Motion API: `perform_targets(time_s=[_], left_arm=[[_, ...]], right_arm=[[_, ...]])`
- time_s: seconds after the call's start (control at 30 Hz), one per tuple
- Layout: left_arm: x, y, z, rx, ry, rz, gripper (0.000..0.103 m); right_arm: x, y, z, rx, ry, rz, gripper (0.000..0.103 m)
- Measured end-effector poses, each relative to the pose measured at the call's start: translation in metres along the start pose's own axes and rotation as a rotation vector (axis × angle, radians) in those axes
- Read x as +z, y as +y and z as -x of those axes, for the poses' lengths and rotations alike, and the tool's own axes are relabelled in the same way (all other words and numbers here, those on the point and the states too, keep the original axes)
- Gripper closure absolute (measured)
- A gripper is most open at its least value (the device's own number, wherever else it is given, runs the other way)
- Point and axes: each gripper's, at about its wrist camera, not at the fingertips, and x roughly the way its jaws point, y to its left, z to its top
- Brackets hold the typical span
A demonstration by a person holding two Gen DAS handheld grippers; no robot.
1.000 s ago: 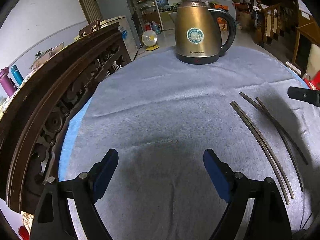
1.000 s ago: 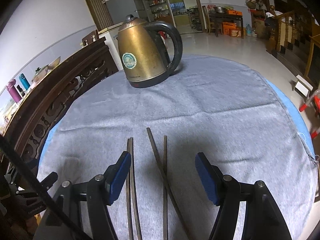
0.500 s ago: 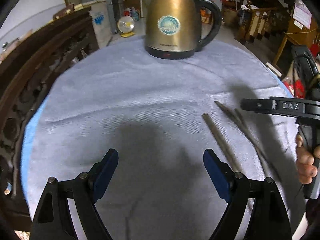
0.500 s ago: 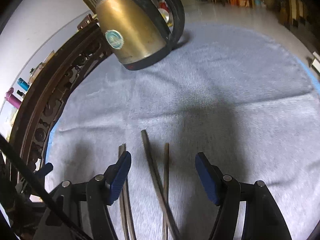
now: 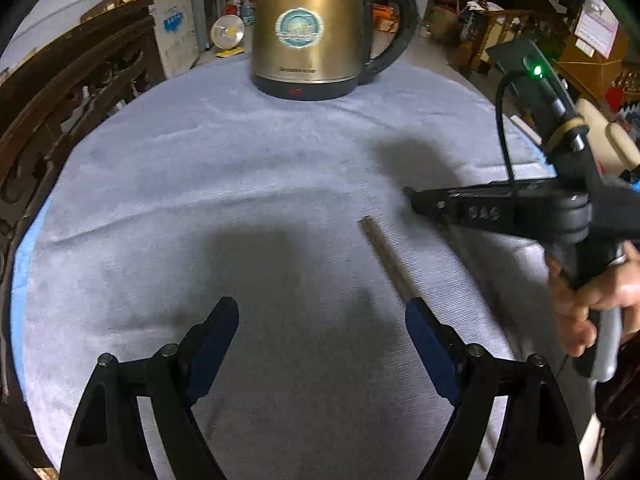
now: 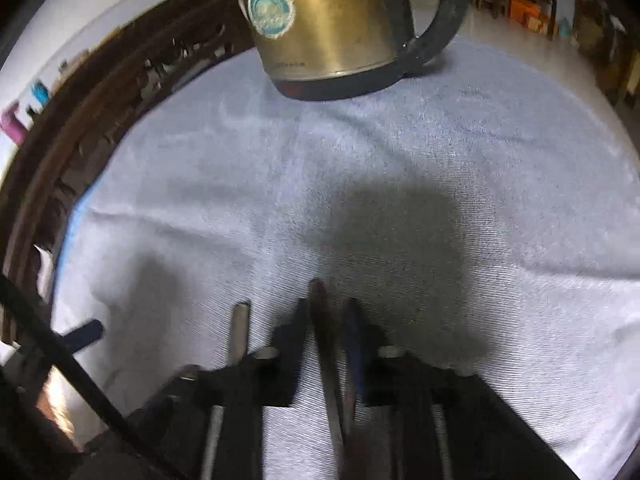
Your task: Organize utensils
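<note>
Right claw (image 6: 328, 320) closing on dark chopstick (image 6: 320, 320), stick between pads, long axis running along fingers toward kettle (image 6: 328, 28). Left claw (image 5: 320, 344) released, closing slightly, nothing inside; grey chopstick (image 5: 384, 256) just off its right fingertip on desk (image 5: 200, 184).

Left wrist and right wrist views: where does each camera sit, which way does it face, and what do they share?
Left wrist: on the left gripper, angled down across the grey cloth toward the kettle; its jaws are closing on nothing; the right hand shows.
Right wrist: on the right gripper, angled down, jaws closing on dark chopsticks.
Shared: kettle, cloth, chopsticks.
</note>
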Motion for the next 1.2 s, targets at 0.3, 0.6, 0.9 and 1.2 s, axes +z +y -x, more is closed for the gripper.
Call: perform_targets(time_s=[0.3, 0.6, 0.9, 1.2], left_arm=[[0.019, -0.020, -0.037, -0.043, 0.075, -0.019, 0.060], [0.021, -0.017, -0.046, -0.046, 0.109, 0.031, 0.062], [0.016, -0.026, -0.047, -0.026, 0.086, 0.013, 0.059], [0.026, -0.030, -0.059, -0.004, 0.073, -0.018, 0.049]], right_arm=[[-0.029, -0.053, 0.040, 0.098, -0.128, -0.171, 0.096], [-0.075, -0.094, 0.069, 0.169, -0.167, -0.297, 0.096], [-0.102, -0.097, 0.072, 0.228, -0.207, -0.347, 0.096], [-0.122, -0.129, 0.064, 0.354, -0.307, -0.488, 0.091]])
